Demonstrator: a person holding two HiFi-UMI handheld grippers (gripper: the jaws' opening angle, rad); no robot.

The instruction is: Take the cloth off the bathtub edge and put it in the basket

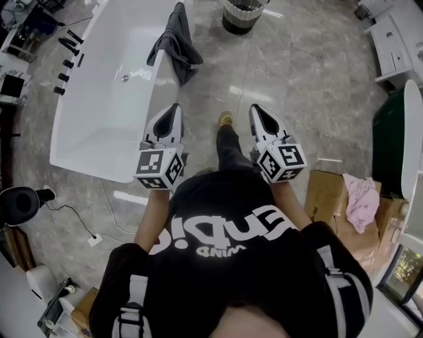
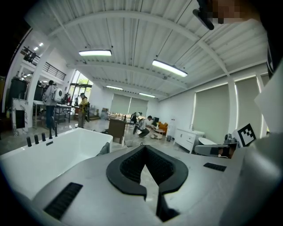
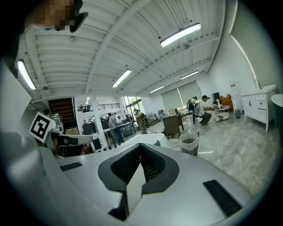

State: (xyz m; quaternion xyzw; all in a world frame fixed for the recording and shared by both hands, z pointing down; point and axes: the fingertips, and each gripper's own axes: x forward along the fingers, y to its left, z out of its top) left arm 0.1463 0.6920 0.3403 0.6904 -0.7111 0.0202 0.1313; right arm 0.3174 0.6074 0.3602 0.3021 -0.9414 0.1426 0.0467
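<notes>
Left gripper (image 1: 174, 109) and right gripper (image 1: 255, 110) side by side out front, smooth white shells, black ribbed jaws pinched together on nothing, square black-and-white markers on their cubes, and bold white lettering on the person's black shirt (image 1: 225, 232) that can't be read from this angle. Just ahead at left sits the glossy white bathtub (image 1: 78, 135), with the dark grey cloth (image 1: 176, 43) draped limp over its right-hand rim, and farther off across the grey marbled floor (image 1: 310, 86) stands the round pale ribbed basket (image 1: 242, 14), well apart from the cloth
</notes>
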